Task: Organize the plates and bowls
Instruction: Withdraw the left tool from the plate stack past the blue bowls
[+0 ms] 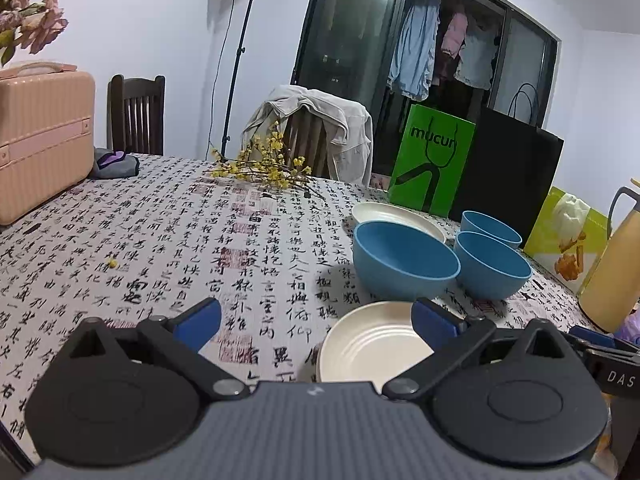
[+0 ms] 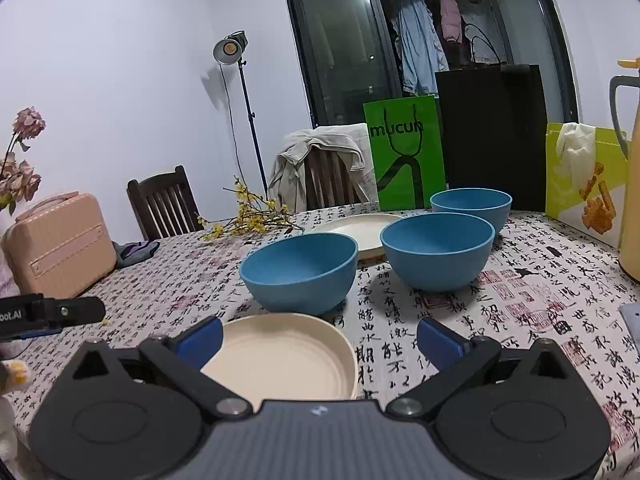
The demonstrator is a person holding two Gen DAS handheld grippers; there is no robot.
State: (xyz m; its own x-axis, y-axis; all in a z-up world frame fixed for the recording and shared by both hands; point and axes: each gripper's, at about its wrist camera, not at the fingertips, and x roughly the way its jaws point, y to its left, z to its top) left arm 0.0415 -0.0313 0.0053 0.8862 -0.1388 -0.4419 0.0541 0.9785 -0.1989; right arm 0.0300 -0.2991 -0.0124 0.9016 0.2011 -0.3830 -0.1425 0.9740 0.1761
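Both grippers stand with their blue-padded fingers spread wide and nothing between them. The right gripper hovers just above the near edge of the table, and the cream round shallow plate lies directly ahead of it and a little to its left, its near rim hidden under the gripper body. The left gripper sees the same cream plate off to its right, under its right finger. The plate is round, so it has no long axis, and the approach turns only on which rim is nearest. By that measure the right gripper looks the better placed.

Beyond the plate sits a matte blue round bowl, then a second blue bowl to its right and a third blue bowl behind that. A second cream plate lies flat behind the first bowl, partly hidden by it. All rest on a white tablecloth printed with black calligraphy. Whether the near plate is single or stacked is hard to tell from these views.
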